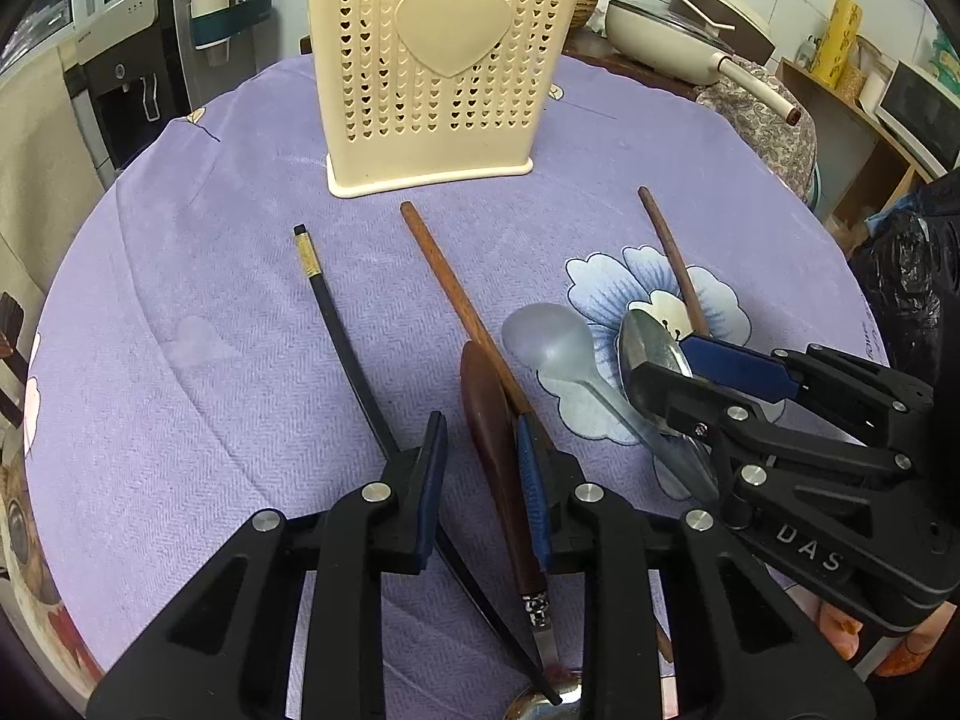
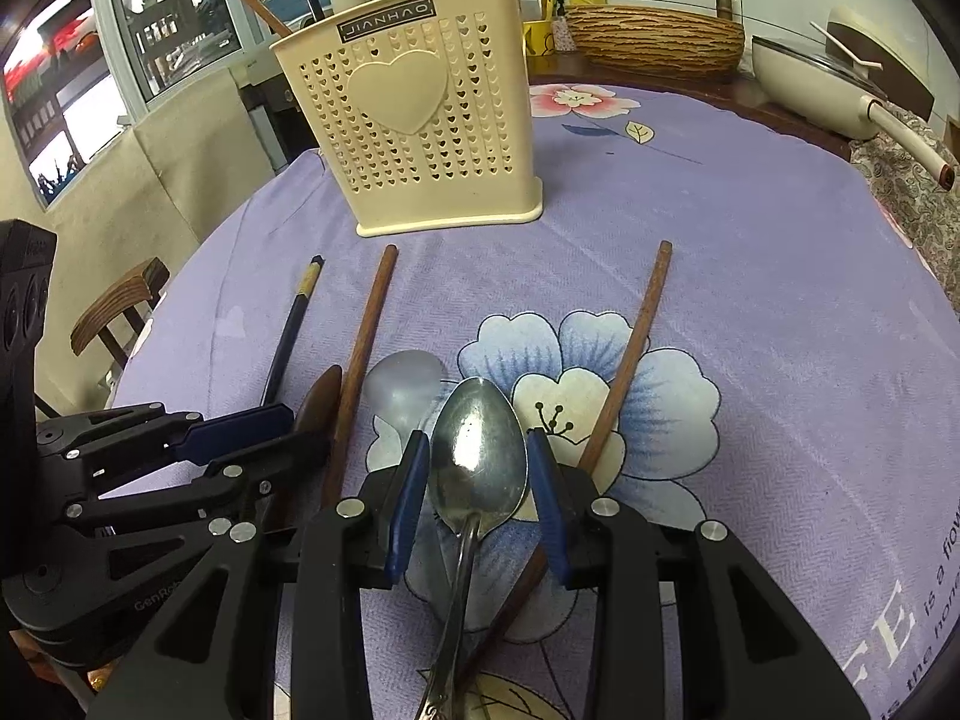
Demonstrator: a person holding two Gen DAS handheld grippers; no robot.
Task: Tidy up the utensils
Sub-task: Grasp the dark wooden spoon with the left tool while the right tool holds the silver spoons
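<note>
Two grippers were down among the loose utensils on the purple cloth [image 1: 210,312], both at the pick-up step. Your left gripper [image 1: 483,468] straddled the dark wooden spoon [image 1: 489,420]; its right pad lay against the spoon's edge, the left pad stood clear with cloth showing between — so the fingers were narrowed about it, not yet pinching. Your right gripper [image 2: 480,474] bracketed the bowl of the metal spoon [image 2: 480,450], pads just beside its rim on either side; whether they actually pressed it, I couldn't tell. The cream holder [image 2: 414,132] stood upright at the far side of the table, already carrying a few handles at its top. Still lying flat: a black chopstick [image 1: 336,324], a brown chopstick [image 1: 444,276] running alongside the wooden spoon, another brown chopstick [image 2: 630,360] passing under the right gripper, and a clear plastic spoon [image 1: 552,342]. Judgement: sorting only partly done. Next move would call for a firm close on each spoon, a clean lift so neighbours aren't dragged — the brown chopstick touching the wooden spoon is the risk — then tipping handles upright over the holder.
</note>
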